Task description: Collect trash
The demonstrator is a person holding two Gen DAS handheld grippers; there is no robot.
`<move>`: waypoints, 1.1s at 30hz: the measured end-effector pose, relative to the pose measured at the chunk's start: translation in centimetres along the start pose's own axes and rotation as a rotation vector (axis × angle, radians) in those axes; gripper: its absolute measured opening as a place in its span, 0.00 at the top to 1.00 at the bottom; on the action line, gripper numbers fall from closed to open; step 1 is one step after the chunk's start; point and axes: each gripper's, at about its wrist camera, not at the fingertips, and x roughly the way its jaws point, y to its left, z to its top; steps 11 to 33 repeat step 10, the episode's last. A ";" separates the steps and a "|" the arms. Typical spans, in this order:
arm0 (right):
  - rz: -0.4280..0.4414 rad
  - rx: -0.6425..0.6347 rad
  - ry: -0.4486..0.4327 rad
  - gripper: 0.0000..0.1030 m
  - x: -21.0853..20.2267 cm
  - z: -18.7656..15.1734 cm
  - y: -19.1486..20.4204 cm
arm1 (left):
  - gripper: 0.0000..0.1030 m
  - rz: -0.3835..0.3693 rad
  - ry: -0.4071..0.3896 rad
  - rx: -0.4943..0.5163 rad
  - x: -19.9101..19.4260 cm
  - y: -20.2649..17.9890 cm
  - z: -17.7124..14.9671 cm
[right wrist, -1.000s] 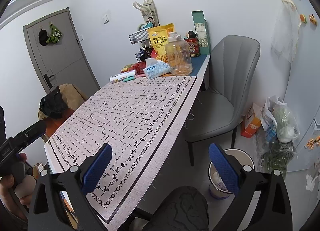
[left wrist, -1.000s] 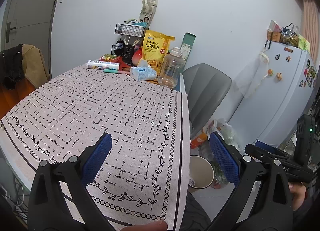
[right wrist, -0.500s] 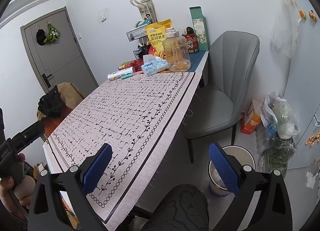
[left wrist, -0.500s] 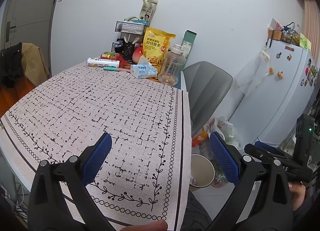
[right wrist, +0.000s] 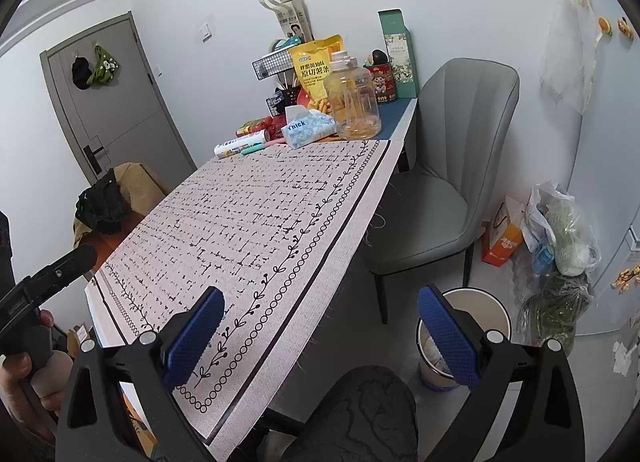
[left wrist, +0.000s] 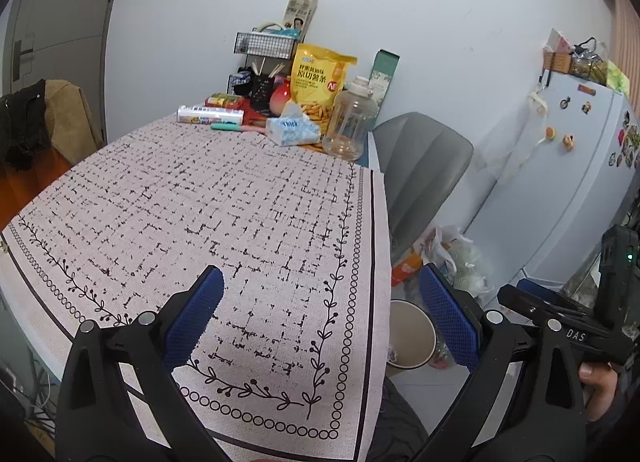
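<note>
trash is lying inside the round waste bin [right wrist: 464, 336], which is standing on the floor just off the table's near right corner, beside a grey chair [right wrist: 448, 181]; in the right wrist view crumpled pale scraps are showing at its bottom. the left gripper [left wrist: 320, 322] is hovering over the near end of the patterned tablecloth [left wrist: 224, 197], its blue pads spread wide and gripping nothing. the right gripper [right wrist: 320, 336] is hanging past the table edge, one finger over the cloth's border and the other over the bin's rim, jaws likewise wide apart and empty. at the table's far end a tissue pack [left wrist: 294, 129], a clear plastic jug [left wrist: 350, 121] and a yellow snack bag [left wrist: 318, 81] are crowding together near the wall. plastic bags [right wrist: 560, 229] are slumping against the fridge.
</note>
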 end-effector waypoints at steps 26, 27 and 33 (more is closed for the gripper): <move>-0.008 -0.003 0.047 0.08 2.3 0.0 0.2 | 0.06 -0.016 0.010 -0.026 0.8 1.1 -0.5; -0.008 -0.003 0.047 0.08 2.3 0.0 0.2 | 0.06 -0.016 0.010 -0.026 0.8 1.1 -0.5; -0.008 -0.003 0.047 0.08 2.3 0.0 0.2 | 0.06 -0.016 0.010 -0.026 0.8 1.1 -0.5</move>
